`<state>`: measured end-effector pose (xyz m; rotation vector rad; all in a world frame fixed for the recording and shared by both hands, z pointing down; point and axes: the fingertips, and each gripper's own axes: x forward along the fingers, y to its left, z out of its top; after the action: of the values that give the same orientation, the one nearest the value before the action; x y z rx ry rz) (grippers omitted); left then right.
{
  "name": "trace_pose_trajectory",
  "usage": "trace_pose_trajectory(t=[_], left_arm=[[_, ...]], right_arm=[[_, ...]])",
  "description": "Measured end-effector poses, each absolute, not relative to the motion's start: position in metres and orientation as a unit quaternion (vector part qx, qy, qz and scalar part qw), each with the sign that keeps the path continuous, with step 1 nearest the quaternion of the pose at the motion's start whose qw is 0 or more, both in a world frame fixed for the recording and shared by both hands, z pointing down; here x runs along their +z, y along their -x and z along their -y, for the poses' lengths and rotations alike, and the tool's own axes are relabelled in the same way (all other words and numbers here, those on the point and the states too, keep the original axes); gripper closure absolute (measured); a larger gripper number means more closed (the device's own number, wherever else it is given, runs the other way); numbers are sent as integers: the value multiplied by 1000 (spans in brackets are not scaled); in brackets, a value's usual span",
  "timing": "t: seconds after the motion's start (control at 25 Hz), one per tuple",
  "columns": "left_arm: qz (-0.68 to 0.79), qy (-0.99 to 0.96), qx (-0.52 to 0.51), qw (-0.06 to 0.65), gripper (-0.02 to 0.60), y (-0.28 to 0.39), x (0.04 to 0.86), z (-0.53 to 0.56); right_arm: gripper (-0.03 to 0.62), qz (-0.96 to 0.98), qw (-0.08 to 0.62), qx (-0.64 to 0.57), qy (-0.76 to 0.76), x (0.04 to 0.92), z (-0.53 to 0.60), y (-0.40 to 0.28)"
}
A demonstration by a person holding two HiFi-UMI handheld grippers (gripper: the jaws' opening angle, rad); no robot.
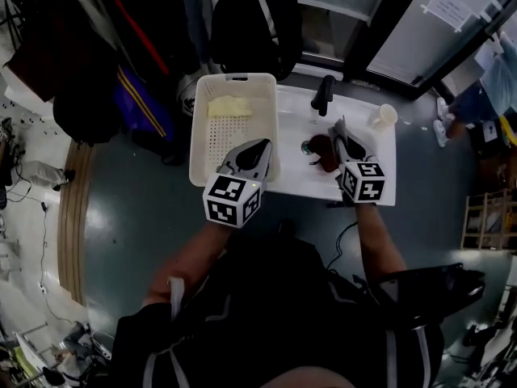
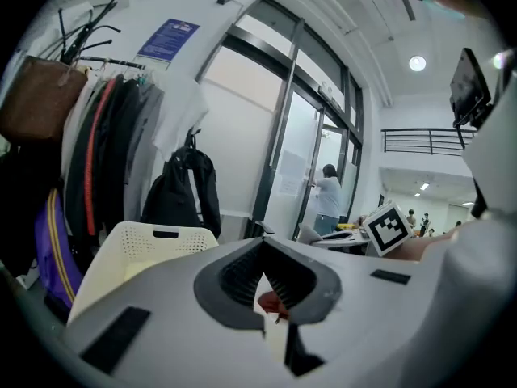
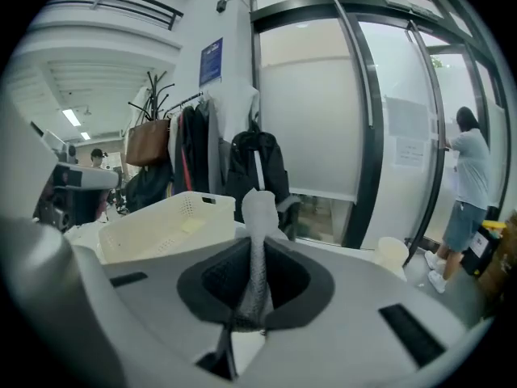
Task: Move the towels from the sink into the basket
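My right gripper is shut on a grey towel whose end sticks up past the fingertips. In the head view this gripper hangs over the white sink, above a red-brown towel lying by the drain. The left gripper hovers over the near right rim of the white basket, jaws together and empty. Looking along it, its tips meet, and the red-brown towel shows through the slit. A pale yellow towel lies in the basket.
A black faucet stands at the sink's back and a paper cup at its right corner. Coats and a black backpack hang behind the basket. Glass doors lie beyond, with a person at them.
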<state>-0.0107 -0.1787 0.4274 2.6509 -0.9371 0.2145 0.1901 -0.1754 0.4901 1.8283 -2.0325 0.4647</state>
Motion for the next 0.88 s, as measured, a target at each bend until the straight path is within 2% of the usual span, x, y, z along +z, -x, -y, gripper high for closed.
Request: trace_pose_trajectory(t=[0.48, 0.88], left_arm=[[395, -901, 46, 175, 580, 153, 420, 196], [401, -897, 32, 182, 580, 204, 420, 199]], right_arm=[[549, 777, 184, 105, -592, 438, 208, -27], [549, 809, 187, 111, -547, 434, 232, 62]])
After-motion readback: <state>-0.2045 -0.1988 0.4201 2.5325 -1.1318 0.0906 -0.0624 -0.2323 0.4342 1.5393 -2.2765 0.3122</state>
